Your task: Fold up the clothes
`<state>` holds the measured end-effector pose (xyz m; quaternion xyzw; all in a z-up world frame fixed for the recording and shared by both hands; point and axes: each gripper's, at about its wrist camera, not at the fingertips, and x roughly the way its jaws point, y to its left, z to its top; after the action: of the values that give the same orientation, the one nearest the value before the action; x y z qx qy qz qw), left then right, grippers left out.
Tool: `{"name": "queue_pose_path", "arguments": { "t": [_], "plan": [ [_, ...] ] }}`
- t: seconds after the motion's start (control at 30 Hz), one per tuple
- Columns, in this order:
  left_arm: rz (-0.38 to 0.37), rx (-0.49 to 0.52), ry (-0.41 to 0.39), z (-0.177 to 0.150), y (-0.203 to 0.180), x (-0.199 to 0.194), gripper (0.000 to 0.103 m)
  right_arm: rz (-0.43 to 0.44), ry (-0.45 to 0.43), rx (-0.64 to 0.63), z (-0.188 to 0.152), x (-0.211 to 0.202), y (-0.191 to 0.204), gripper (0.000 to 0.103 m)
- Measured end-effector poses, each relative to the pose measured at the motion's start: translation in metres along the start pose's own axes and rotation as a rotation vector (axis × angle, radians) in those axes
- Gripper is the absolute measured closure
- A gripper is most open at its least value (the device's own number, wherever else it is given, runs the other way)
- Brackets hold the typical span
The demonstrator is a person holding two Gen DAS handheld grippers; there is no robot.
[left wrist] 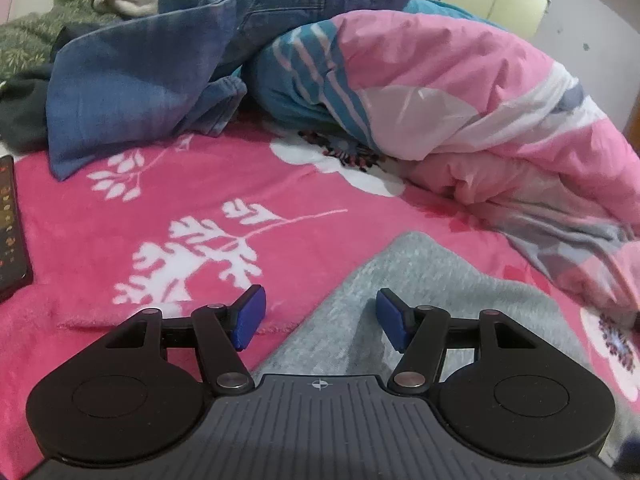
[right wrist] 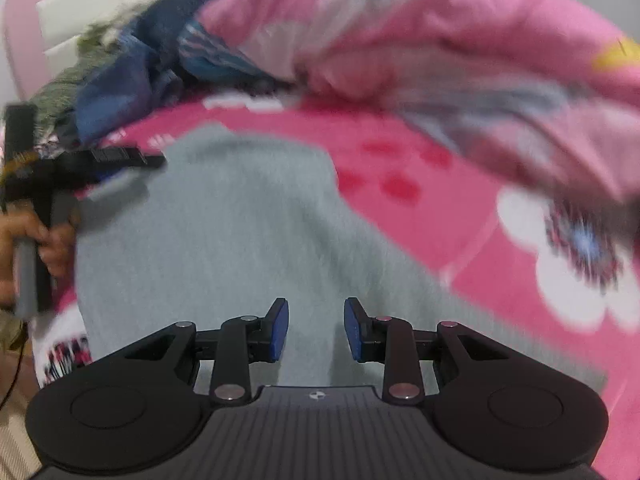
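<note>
A grey garment lies flat on the pink flowered blanket. My left gripper is open and empty, low over the garment's left edge, with one blue pad over the blanket and the other over the grey cloth. In the right wrist view the grey garment fills the middle. My right gripper is open and empty just above it. The left gripper also shows in the right wrist view, held by a hand at the garment's far left corner. That view is blurred by motion.
A heap of blue jeans and other clothes lies at the back left. A bunched pink, white and teal duvet fills the back right. A dark phone lies at the left edge of the blanket.
</note>
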<state>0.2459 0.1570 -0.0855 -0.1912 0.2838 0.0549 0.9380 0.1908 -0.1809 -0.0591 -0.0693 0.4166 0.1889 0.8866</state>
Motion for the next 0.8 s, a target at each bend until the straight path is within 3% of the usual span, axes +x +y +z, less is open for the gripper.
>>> {"name": "queue_pose_path", "arguments": {
  "t": [0.13, 0.27, 0.37, 0.47, 0.6, 0.73, 0.8],
  "plan": [
    [0.010, 0.007, -0.017, -0.001, -0.003, -0.006, 0.042, -0.004, 0.005, 0.013, -0.044, -0.024, -0.002, 0.070],
    [-0.001, 0.073, -0.052, -0.006, -0.017, -0.018, 0.041, 0.002, 0.052, -0.034, -0.033, -0.042, 0.011, 0.070],
    [-0.004, 0.122, -0.052, -0.011, -0.027, -0.018, 0.040, 0.032, -0.017, -0.059, 0.004, -0.037, 0.022, 0.070],
    [0.022, 0.144, -0.024, -0.016, -0.031, -0.009, 0.040, 0.087, -0.071, -0.025, 0.044, -0.011, 0.027, 0.070],
    [0.027, 0.132, 0.004, -0.014, -0.022, -0.004, 0.040, 0.136, -0.066, 0.085, 0.088, 0.055, 0.021, 0.071],
    [0.015, 0.104, 0.032, -0.012, -0.014, 0.000, 0.040, 0.095, -0.035, 0.202, 0.103, 0.118, 0.004, 0.073],
    [0.015, 0.112, 0.030, -0.012, -0.014, -0.002, 0.040, 0.043, -0.047, 0.276, 0.106, 0.127, -0.007, 0.071]
  ]
}}
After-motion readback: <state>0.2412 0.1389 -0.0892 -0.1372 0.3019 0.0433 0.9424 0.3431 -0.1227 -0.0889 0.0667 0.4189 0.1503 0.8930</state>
